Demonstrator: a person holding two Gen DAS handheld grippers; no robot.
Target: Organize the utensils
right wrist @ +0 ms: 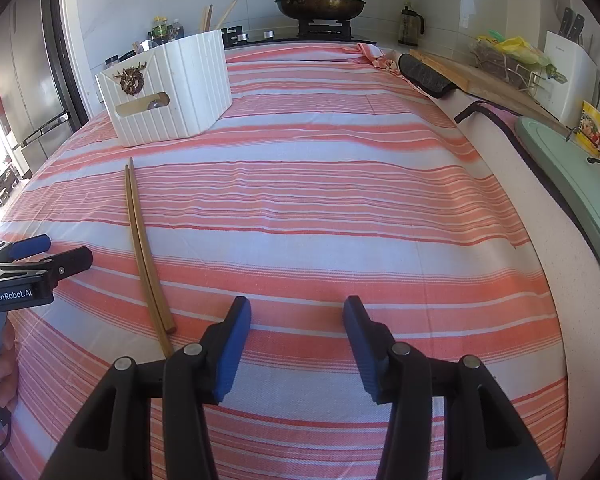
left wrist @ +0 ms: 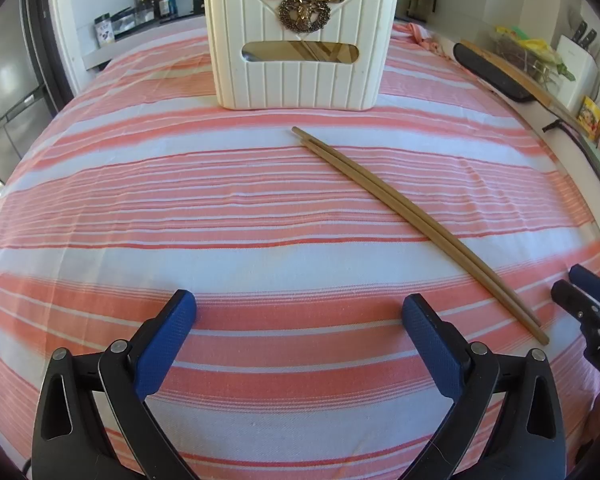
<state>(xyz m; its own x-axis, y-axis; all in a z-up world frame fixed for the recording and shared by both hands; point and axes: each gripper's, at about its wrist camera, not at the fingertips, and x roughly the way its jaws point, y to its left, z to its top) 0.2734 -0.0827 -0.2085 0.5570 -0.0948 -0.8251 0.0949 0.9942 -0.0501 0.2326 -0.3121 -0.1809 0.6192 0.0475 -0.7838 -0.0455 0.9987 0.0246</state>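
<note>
A pair of wooden chopsticks point(left wrist: 412, 228) lies side by side on the striped cloth, running from the middle toward the near right. Behind it stands a white ribbed utensil holder point(left wrist: 300, 44) with a brass deer emblem; chopstick ends and a spoon poke out of its top. My left gripper point(left wrist: 299, 300) hovers wide open over bare cloth, left of the chopsticks' near end. In the right wrist view the chopsticks point(right wrist: 144, 240) lie to the left of my right gripper point(right wrist: 297, 306), which is open with nothing between its fingers. The holder point(right wrist: 168, 92) sits far left there.
The red-and-white striped cloth point(right wrist: 340, 184) covers the counter. A stove with a lidded pan point(right wrist: 320, 2) is at the back, bottles point(right wrist: 160, 28) at the back left. A wooden board point(right wrist: 472, 76), a knife block point(right wrist: 568, 72) and a green tray point(right wrist: 572, 168) line the right edge. A hand point(right wrist: 0, 364) holds the left gripper's handle.
</note>
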